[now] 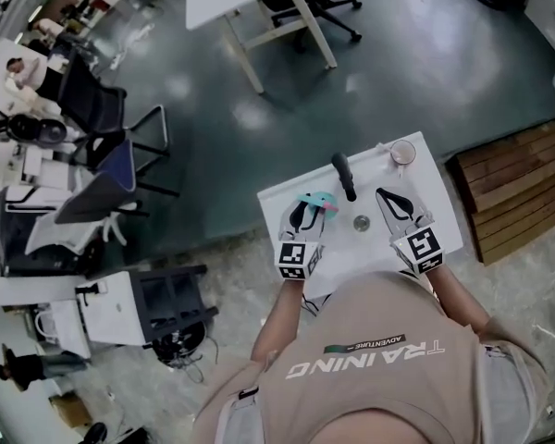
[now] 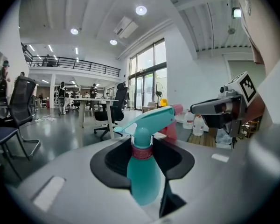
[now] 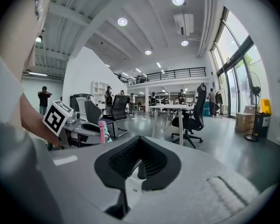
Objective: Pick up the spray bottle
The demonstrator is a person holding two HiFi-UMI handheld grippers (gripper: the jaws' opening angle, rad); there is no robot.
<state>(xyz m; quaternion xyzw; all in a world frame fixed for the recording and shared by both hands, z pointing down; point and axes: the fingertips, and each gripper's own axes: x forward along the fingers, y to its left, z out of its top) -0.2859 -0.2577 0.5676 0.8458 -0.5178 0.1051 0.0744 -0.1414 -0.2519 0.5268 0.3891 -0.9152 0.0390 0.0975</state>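
A teal spray bottle [image 2: 143, 174] with a teal trigger head and a pink nozzle stands upright between the black pads of my left gripper [image 2: 142, 146], which press on its neck. In the head view the spray bottle [image 1: 318, 202] and left gripper [image 1: 309, 209] are over the left part of a small white table [image 1: 287, 203]. My right gripper [image 1: 394, 203] hovers over the table's right part, jaws apart with nothing between them. In the right gripper view, the right gripper [image 3: 139, 164] is empty and the bottle's pink nozzle [image 3: 102, 130] shows at the left.
On the white table stand a black faucet-like post [image 1: 343, 176], a round drain [image 1: 362, 222] and a clear cup [image 1: 403, 152] at the far right corner. A wooden pallet [image 1: 518, 192] lies to the right. Office chairs [image 1: 111, 146] and desks stand to the left and beyond.
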